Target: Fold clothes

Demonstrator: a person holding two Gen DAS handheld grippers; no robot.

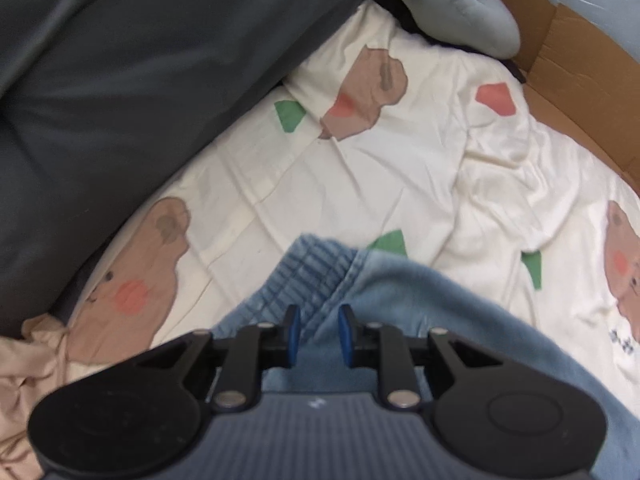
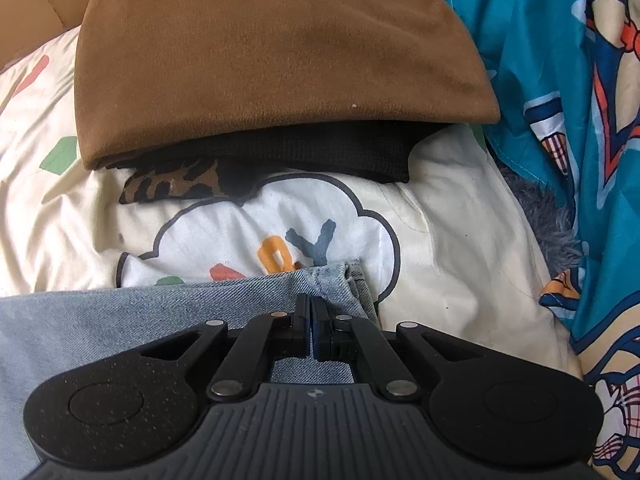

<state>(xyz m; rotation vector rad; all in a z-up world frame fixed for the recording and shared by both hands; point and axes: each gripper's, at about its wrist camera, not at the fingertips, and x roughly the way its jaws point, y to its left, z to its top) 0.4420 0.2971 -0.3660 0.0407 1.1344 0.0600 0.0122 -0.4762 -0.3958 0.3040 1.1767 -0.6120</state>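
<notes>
The landmark here is the cream bedsheet (image 1: pixel 360 184) with its bear prints, and everything is placed from it. 1 pair of blue jeans (image 1: pixel 400 292) lies on that sheet, directly under and just ahead of both grippers.

The left gripper (image 1: pixel 319 334) points steeply down at the elastic waistband (image 1: pixel 308 272), which bunches up between its blue pads (image 1: pixel 294 332). The jaws stand a narrow way apart with denim in the gap, and the pads appear to pinch that thick fold, though the exact contact is partly hidden.

The right gripper (image 2: pixel 311 326) has its jaws drawn almost fully together on the jeans' hem corner (image 2: pixel 340 280), so it grips thin cloth at the leg end.

So the jeans' long axis seems to run from 1 gripper to the other: waistband at the left hand, leg hem at the right. Each hand is at its own end, and neither is nearer the middle. My judgement is that the coming fold turns on carrying 1 end along that axis onto the other, keeping the cloth taut between the 2 grips.

Count on or beside the sheet: 1 brown folded garment (image 2: pixel 280 60) lying on 1 black knit piece (image 2: pixel 320 152) beyond the hem, 1 leopard-print scrap (image 2: pixel 172 184), 1 teal patterned quilt (image 2: pixel 560 80) at the right, 1 dark grey cover (image 1: pixel 120 100) at the left, 1 cardboard box (image 1: pixel 580 80), 1 beige cloth (image 1: pixel 24 364).
</notes>
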